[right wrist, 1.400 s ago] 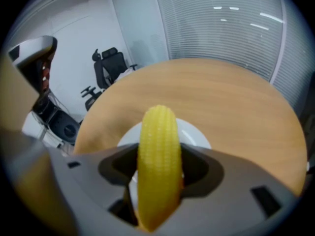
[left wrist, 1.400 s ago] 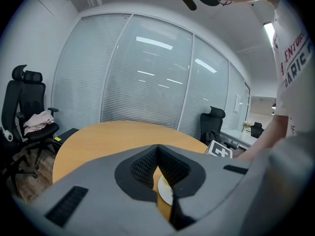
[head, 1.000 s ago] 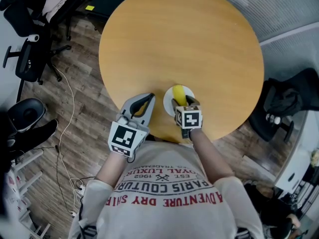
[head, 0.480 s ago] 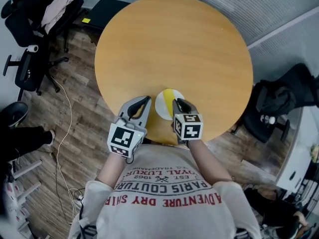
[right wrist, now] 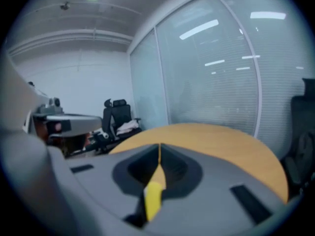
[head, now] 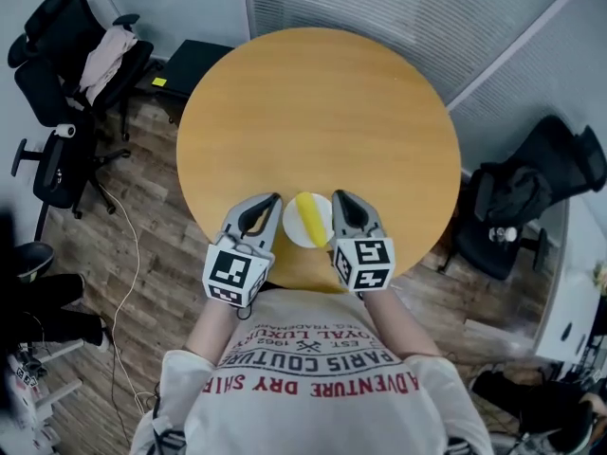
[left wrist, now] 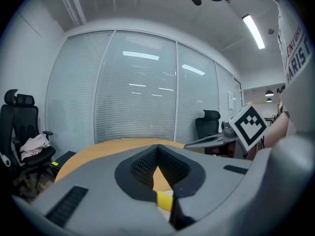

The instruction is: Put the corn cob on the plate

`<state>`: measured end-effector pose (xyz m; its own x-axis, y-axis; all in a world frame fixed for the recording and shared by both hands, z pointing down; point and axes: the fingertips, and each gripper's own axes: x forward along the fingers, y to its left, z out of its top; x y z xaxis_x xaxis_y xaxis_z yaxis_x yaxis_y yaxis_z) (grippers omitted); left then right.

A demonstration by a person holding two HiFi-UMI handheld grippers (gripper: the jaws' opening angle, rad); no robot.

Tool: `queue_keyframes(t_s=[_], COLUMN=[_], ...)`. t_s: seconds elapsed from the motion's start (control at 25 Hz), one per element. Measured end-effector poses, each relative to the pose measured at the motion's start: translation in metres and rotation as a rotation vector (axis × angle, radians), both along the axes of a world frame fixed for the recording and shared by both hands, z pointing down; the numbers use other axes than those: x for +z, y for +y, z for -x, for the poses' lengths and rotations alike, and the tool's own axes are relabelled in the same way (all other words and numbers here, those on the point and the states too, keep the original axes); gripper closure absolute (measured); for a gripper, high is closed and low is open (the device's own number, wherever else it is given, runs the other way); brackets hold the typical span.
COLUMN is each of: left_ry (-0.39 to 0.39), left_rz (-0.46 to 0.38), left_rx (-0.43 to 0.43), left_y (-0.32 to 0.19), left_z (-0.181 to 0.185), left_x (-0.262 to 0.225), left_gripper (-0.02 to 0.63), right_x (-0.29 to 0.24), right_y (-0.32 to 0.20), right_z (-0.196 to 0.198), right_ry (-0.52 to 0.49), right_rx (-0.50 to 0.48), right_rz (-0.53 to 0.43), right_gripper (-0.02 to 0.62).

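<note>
- Round wooden table (head: 322,112), bare top towards the far side.
- Black office chair (head: 57,74), far left, pale garment (head: 102,60) draped over it.
- Dark chair (head: 531,197), right, bag on the seat.
- White cable (head: 123,282) trailing across plank floor (head: 152,235).
- Slatted blinds (head: 398,17) behind the table.

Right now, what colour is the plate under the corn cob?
White; the plate shows best in the head view.

A round wooden table (head: 318,112) stands on a dark plank floor (head: 95,207), with a glass wall behind pale blinds (head: 379,8) running from twelve to two o'clock. At ten o'clock a black office chair (head: 43,36) has light clothing (head: 102,45) draped over it, and another black chair (head: 531,192) sits at three o'clock. Long ceiling lights (left wrist: 253,31) glow overhead.
</note>
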<state>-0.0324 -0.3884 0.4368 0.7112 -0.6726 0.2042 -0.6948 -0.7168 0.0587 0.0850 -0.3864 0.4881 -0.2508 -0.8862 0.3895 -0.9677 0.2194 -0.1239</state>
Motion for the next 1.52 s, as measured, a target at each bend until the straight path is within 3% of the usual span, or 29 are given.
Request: queue_keyframes(t_s=[0.24,0.44,0.92,1.52], left_ry=[0.014,0.022,0.039,0.036], left_rz=[-0.059,-0.103,-0.141,-0.137], left_rx=[-0.014,-0.019,-0.027,-0.031], left_y=[-0.003,-0.006,-0.001,0.008], left_z=[-0.004,-0.008,-0.009,-0.010], left_x=[-0.027,-0.046,-0.061,-0.061], left_gripper=[0.574,0.574,0.573,0.573], right_x=[-0.060,-0.088,-0.097,-0.082], right_y=[0.004,0.009,0.018,0.024], right_z=[-0.010,-0.021,-0.013,-0.011], right_ry=[0.014,-0.016,-0.014,0.012], right_rx=[-0.008,-0.016,-0.077,-0.086], right_rz=[-0.209,-0.303,-0.320,-0.269], right_gripper=[0.563,0.565,0.565,0.565])
